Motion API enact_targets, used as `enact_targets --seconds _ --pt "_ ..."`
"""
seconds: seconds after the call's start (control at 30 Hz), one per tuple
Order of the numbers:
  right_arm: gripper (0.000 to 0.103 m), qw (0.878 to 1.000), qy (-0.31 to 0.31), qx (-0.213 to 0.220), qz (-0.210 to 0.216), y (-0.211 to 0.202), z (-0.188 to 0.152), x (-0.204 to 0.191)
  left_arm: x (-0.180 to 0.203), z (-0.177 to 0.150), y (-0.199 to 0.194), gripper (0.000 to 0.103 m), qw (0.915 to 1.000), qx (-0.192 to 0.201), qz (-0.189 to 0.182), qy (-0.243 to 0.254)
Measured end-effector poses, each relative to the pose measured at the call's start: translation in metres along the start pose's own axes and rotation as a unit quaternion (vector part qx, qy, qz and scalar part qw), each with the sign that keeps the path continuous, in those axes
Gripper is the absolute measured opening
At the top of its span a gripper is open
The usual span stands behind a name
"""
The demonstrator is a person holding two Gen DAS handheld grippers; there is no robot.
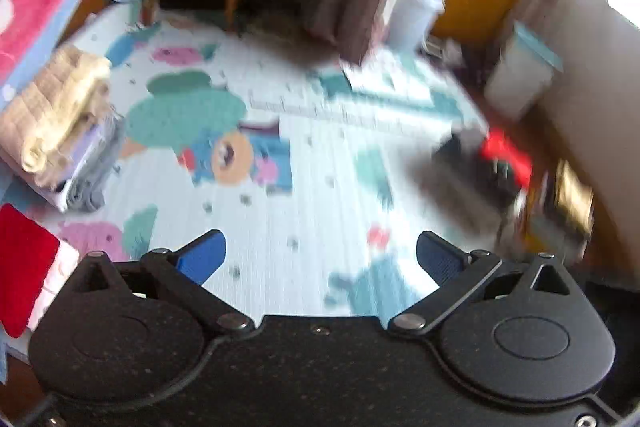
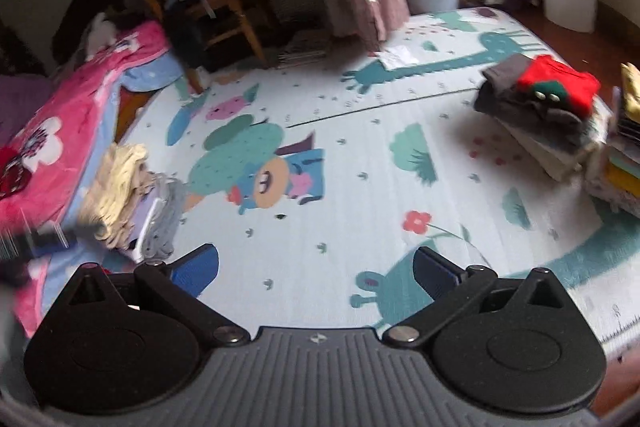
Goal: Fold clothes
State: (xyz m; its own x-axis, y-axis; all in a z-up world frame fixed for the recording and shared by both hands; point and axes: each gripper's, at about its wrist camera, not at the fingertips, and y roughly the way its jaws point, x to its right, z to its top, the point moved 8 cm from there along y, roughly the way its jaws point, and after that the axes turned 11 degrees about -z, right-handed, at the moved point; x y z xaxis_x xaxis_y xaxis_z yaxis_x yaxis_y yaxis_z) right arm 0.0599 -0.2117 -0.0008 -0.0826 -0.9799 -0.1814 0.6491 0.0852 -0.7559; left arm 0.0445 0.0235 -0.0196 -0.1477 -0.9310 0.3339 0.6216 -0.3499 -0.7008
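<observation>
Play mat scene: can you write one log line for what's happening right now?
left tool: open, empty | right tool: open, empty | play mat: bare middle | folded stacks: left, right

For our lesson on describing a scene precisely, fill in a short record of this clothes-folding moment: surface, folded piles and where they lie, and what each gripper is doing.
Surface: play mat with cartoon animals, middle bare
Left pile: cream and grey folded clothes beside the pink blanket
Right pile: folded stack topped by a red garment
Left gripper: open, holds nothing
Right gripper: open, holds nothing
</observation>
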Motion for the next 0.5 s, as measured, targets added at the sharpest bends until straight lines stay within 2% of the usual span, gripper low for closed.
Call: enact_targets --seconds 0.07,0.17,0.3,0.37,0.5 --pt "0.103 1.0 -0.007 0.011 -0.024 -0.002 -0.002 0.005 0.017 -0.013 0.008 0.103 0.9992 -0.014 0.01 0.037" --pt "0.103 0.998 -0.022 0.029 -0.054 -0.009 -0.006 0.008 0.034 -0.025 0.011 0.103 0.9961 -0.008 0.038 0.079" --pt "0.103 0.996 -0.031 0.036 -0.073 -0.007 -0.012 0.014 0.039 -0.018 0.007 0.103 0.9954 0.024 0.045 0.081" --pt "0.103 0.996 -0.033 0.023 -0.076 0.002 -0.016 0.014 0.039 -0.01 0.006 0.103 0.9944 0.042 0.053 0.081" --pt "0.103 0.996 -0.037 0.002 -0.077 0.013 -0.022 0.01 0.043 -0.003 0.005 0.103 0.9936 0.054 0.057 0.081"
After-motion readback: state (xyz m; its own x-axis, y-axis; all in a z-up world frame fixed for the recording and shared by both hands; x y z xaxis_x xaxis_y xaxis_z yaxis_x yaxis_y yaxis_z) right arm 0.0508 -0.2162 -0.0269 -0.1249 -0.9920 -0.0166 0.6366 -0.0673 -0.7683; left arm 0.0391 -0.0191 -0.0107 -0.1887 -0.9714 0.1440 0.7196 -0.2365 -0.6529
